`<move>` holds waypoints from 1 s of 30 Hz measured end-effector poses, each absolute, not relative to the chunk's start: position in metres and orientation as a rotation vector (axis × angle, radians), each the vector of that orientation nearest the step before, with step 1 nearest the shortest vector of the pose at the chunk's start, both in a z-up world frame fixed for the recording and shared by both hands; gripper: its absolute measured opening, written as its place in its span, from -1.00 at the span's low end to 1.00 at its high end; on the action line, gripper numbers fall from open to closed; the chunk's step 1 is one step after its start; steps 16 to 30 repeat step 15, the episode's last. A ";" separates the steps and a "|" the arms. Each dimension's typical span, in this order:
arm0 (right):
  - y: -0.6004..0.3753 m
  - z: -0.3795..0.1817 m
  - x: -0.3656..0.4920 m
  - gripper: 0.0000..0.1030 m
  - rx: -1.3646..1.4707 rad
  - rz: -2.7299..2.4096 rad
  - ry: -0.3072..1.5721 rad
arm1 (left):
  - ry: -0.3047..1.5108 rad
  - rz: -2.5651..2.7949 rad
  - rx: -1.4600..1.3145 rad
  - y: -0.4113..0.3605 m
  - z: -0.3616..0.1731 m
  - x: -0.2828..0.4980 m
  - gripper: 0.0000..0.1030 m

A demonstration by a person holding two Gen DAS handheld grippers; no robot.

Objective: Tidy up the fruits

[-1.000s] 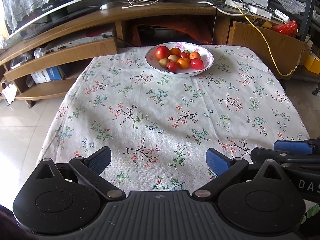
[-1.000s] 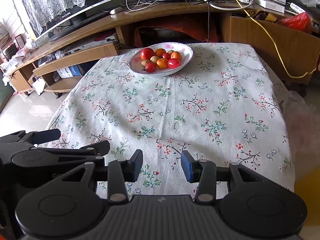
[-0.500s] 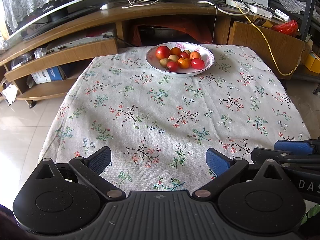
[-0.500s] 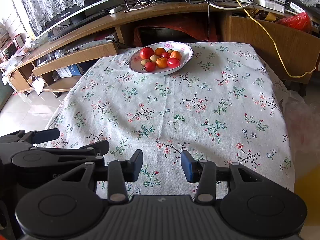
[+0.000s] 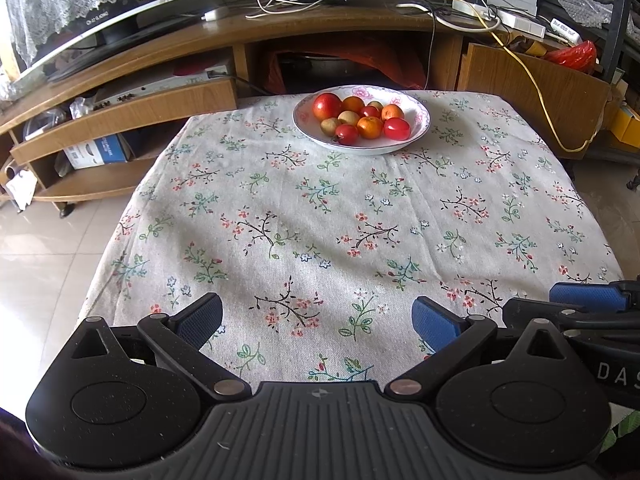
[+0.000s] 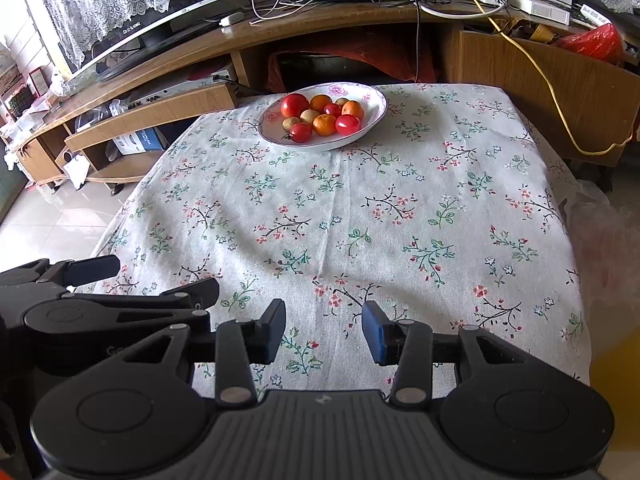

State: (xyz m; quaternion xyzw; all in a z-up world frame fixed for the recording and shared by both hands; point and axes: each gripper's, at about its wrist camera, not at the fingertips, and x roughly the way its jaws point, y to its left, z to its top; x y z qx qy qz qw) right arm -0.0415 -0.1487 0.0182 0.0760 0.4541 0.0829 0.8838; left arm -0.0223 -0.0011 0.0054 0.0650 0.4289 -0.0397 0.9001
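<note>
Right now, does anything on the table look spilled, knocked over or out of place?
Nothing stands out. The fruits all sit inside the bowl, upright on the tablecloth; none has rolled out. Both grippers are open and empty.

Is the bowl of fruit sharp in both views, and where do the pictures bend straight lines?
Left wrist view: the bowl and fruit are sharp; the wooden shelf curves from fisheye. Right wrist view: equally sharp bowl, and the tablecloth edges bow outward.
</note>
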 end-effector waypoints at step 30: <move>-0.149 0.019 -0.042 0.09 0.164 0.171 0.929 | 0.870 -0.081 0.124 -0.001 0.008 -0.021 0.99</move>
